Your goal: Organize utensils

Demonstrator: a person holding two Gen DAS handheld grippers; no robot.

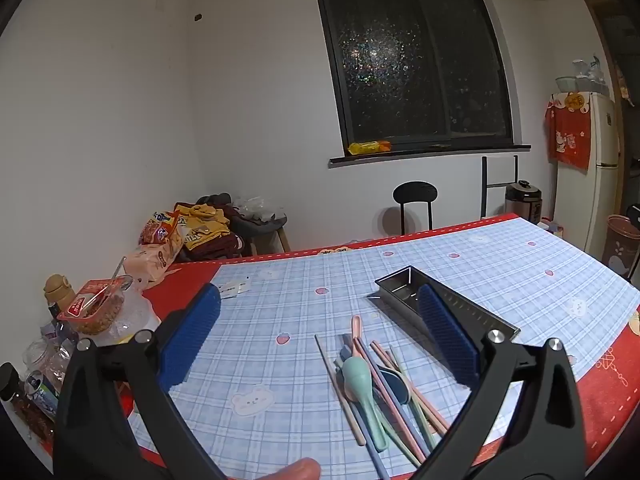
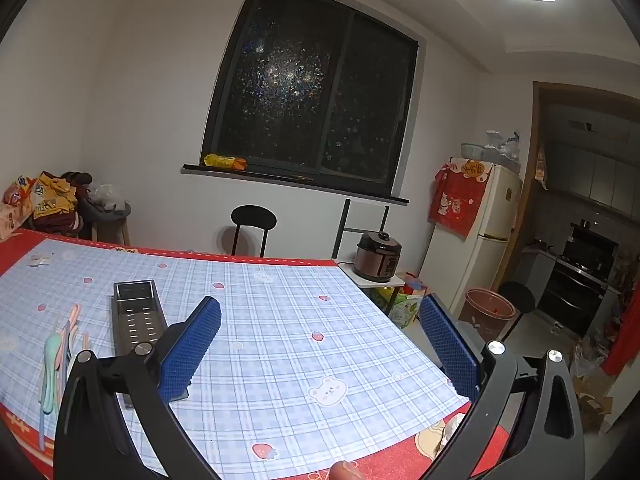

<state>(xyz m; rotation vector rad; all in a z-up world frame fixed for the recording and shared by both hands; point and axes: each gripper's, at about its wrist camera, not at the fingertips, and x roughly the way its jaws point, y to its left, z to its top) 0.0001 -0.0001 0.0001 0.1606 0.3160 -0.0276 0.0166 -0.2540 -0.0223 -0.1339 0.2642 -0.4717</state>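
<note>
A pile of pastel utensils (image 1: 380,384), spoons and chopsticks in teal, pink, blue and green, lies on the checked tablecloth near the front. A long steel utensil tray (image 1: 404,296) sits just behind it, empty as far as I see. My left gripper (image 1: 320,324) is open and empty, held above the table with the pile between its blue pads. My right gripper (image 2: 320,332) is open and empty over the table's right half. In the right wrist view the tray (image 2: 136,312) and the utensils (image 2: 60,356) lie at the left.
Snack bags, jars and a food cup (image 1: 96,308) crowd the table's left edge. A black chair (image 2: 253,224), a rice cooker (image 2: 378,256), a fridge (image 2: 476,236) and a bin (image 2: 490,312) stand beyond the table's far and right edges.
</note>
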